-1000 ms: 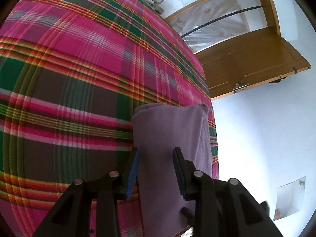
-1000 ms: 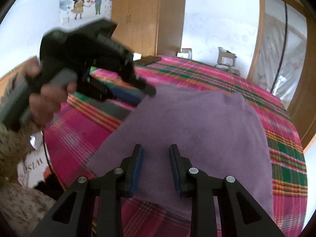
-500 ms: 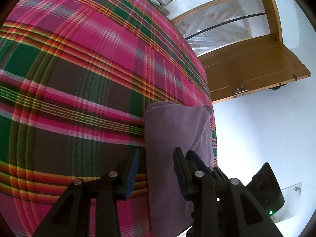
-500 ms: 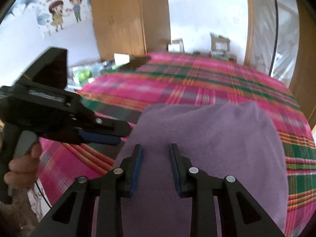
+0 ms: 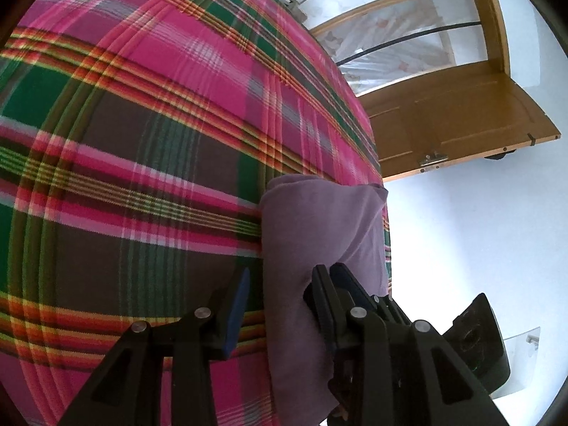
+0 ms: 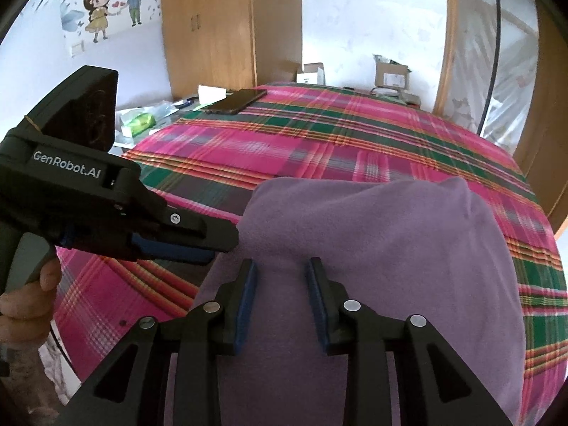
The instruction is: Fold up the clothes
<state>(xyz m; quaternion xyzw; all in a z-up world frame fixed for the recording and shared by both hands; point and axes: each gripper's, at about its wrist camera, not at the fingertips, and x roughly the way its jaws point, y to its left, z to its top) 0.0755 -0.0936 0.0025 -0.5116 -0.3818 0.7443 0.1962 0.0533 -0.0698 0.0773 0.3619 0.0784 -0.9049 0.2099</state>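
Note:
A purple garment point(image 5: 319, 220) point(image 6: 390, 248) lies folded on the plaid bedspread point(image 5: 142, 142) point(image 6: 355, 142), near the bed's edge. My left gripper point(image 5: 282, 301) is open, straddling the garment's left edge without pressing on it. In the right wrist view the left gripper point(image 6: 220, 246) reaches in from the left, held by a hand point(image 6: 21, 301). My right gripper point(image 6: 280, 291) hovers low over the garment's near part. Its jaws are opening; cloth lies beneath them and the pads are not squeezing it. Part of the right gripper point(image 5: 351, 284) shows just behind my left gripper's right finger.
A dark phone point(image 6: 238, 101) lies at the bed's far corner, with cardboard boxes point(image 6: 390, 74) behind it. A wooden wardrobe point(image 6: 213, 28) stands at the back. An open wooden door point(image 5: 443, 117) is past the bed's far side. Clutter sits on a low surface point(image 6: 142, 120).
The right gripper has slid across the purple garment and now shows in the left wrist view beside the left gripper. Its jaws stand slightly wider. The left gripper has hardly moved.

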